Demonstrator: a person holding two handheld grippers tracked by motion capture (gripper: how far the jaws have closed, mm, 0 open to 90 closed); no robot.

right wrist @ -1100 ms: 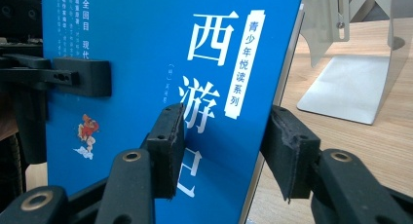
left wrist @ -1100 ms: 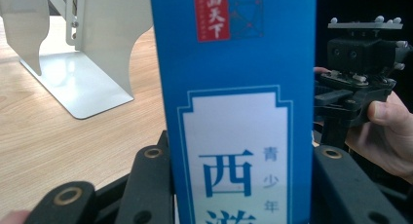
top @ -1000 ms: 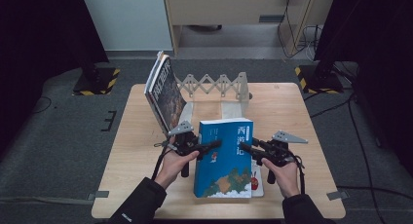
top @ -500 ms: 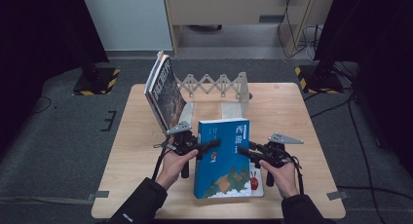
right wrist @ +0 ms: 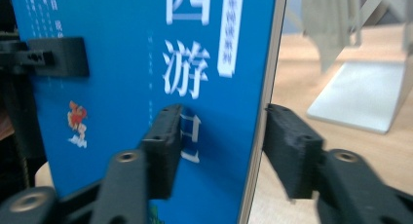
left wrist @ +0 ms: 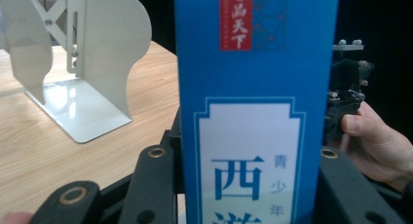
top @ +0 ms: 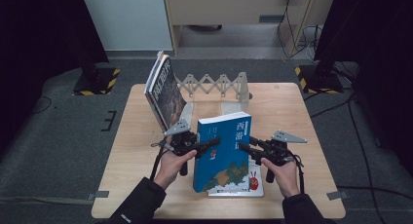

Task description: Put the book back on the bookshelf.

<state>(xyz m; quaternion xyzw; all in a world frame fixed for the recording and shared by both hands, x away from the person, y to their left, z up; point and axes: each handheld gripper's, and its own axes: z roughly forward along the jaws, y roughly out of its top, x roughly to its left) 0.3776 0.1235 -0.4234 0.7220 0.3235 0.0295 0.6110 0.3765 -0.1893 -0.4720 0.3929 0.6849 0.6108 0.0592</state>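
While the blue book (top: 225,153) is stood upright on the desk (top: 302,112), its spine is clamped by the left gripper (top: 207,145); the right gripper (top: 247,149), whose jaws have just been opening, is set loosely astride its opposite edge.

Your high view looks forward and down from above your side of the table (top: 146,136), taking in all of it. Your left gripper view sits very close to the blue book (left wrist: 253,87), facing its spine. Your right gripper view faces its cover just as close. All three share the book and the white bookend (right wrist: 360,95).
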